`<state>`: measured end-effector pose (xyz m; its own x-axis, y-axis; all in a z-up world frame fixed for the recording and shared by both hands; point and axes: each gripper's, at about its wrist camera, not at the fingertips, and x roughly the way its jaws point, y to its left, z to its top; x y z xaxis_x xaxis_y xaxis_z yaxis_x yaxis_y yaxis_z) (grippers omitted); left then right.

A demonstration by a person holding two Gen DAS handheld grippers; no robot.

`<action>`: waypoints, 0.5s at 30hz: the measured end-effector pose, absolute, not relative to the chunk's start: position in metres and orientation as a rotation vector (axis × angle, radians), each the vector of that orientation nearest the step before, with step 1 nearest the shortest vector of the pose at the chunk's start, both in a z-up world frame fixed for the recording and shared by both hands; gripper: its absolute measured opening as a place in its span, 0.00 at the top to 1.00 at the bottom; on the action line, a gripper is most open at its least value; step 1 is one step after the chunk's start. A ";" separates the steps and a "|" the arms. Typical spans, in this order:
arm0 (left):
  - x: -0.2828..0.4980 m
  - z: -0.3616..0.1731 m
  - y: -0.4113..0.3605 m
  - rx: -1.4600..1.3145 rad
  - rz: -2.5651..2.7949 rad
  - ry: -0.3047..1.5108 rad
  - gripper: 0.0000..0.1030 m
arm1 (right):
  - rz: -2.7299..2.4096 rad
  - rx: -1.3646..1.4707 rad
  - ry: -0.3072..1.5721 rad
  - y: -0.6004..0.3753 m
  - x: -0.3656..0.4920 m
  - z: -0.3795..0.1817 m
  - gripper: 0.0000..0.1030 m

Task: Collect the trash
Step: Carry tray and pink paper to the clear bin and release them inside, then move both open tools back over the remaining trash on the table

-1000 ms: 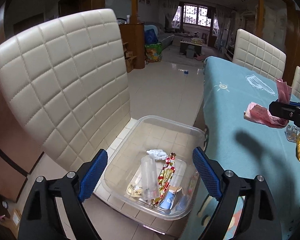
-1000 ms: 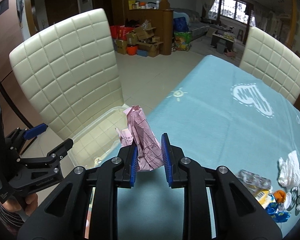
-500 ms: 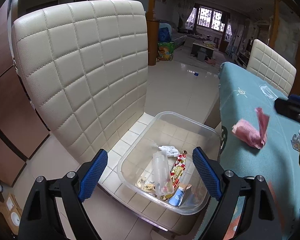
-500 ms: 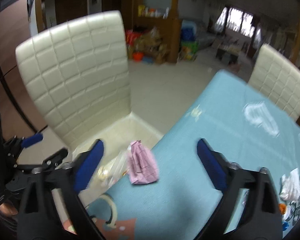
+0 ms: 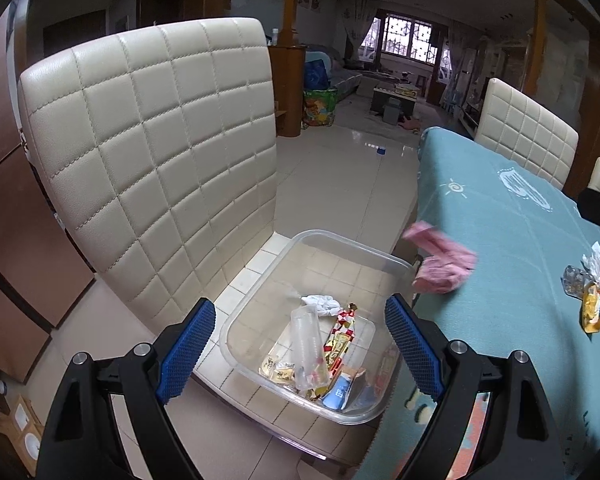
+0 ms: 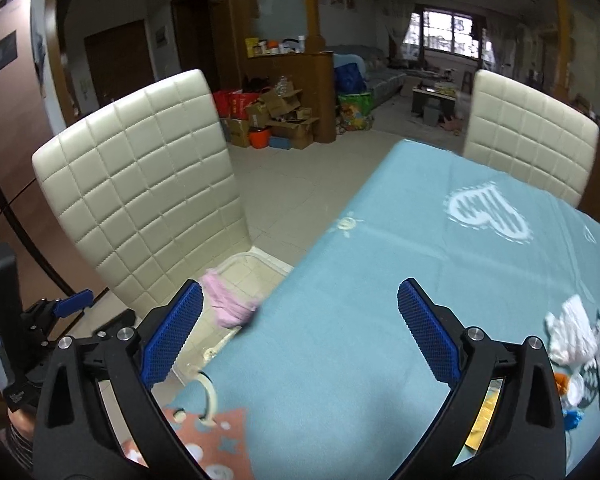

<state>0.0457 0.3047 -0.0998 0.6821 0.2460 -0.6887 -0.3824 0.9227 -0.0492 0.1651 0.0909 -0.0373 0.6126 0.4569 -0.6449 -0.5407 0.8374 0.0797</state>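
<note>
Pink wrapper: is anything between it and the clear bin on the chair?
Nothing visible. The pink wrapper is blurred at the table edge, right beside the rim of the clear bin. The bin is open-topped, and neither the left tool nor the right tool blocks it.

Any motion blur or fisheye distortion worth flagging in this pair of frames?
Left wrist view: the pink wrapper at the table edge is smeared by motion, while the clear bin and the open left claw stay sharp. Right wrist view: the same wrapper is blurred, the whole frame slightly soft. Both views bow the cream chair toward dark corners.
</note>
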 end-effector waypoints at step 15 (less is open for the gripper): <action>0.064 -0.071 0.204 -0.086 0.186 0.757 0.18 | 0.397 -0.008 0.682 -0.040 0.146 -0.030 0.05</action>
<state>0.0637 0.2037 -0.0710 0.7116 0.1367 -0.6892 -0.1987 0.9800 -0.0108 0.1465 -0.0401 -0.0298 0.7041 0.3546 -0.6152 -0.3601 0.9250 0.1211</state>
